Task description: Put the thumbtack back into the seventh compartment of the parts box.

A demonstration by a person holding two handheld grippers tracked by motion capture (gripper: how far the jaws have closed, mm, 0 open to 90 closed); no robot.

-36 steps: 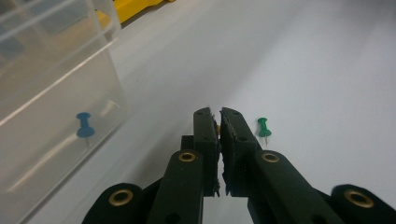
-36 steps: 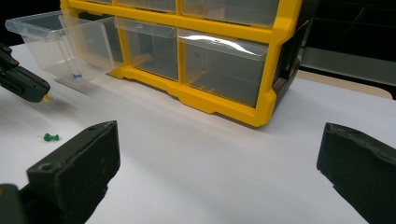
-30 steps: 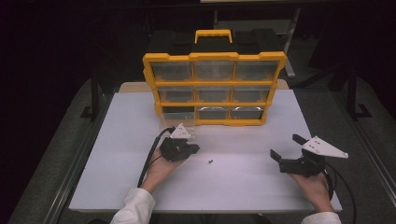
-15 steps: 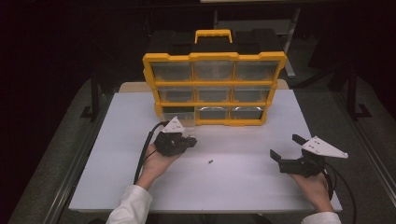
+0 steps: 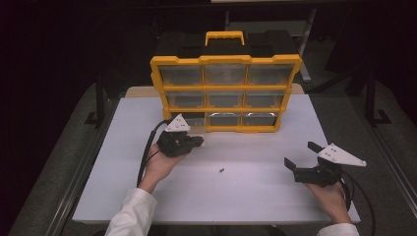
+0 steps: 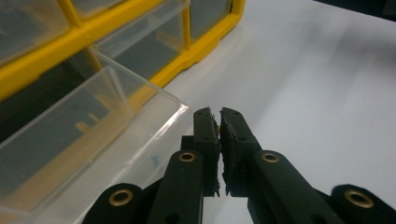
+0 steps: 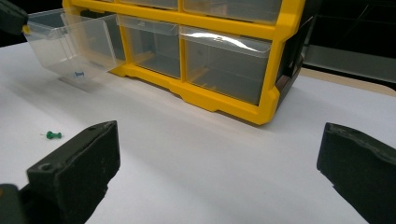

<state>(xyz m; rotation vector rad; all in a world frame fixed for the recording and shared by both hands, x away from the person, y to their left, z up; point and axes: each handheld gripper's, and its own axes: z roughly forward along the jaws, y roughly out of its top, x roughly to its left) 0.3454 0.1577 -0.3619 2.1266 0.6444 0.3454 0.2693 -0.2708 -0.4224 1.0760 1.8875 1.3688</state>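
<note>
Nine clear drawers fill the yellow organizer in the high view, with the left gripper at its bottom-left corner, the right gripper well apart, and a green pushpin on the white table between them. Left gripper view: jaws pressed together on nothing, just beside the pulled-out drawer. Right gripper view: jaws wide apart, and that drawer contains one small blue item.

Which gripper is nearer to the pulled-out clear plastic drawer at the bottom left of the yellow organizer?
Left. The left gripper sits right at the clear plastic drawer, jaws shut beside its front corner. The right gripper rests far off across the white table.
</note>
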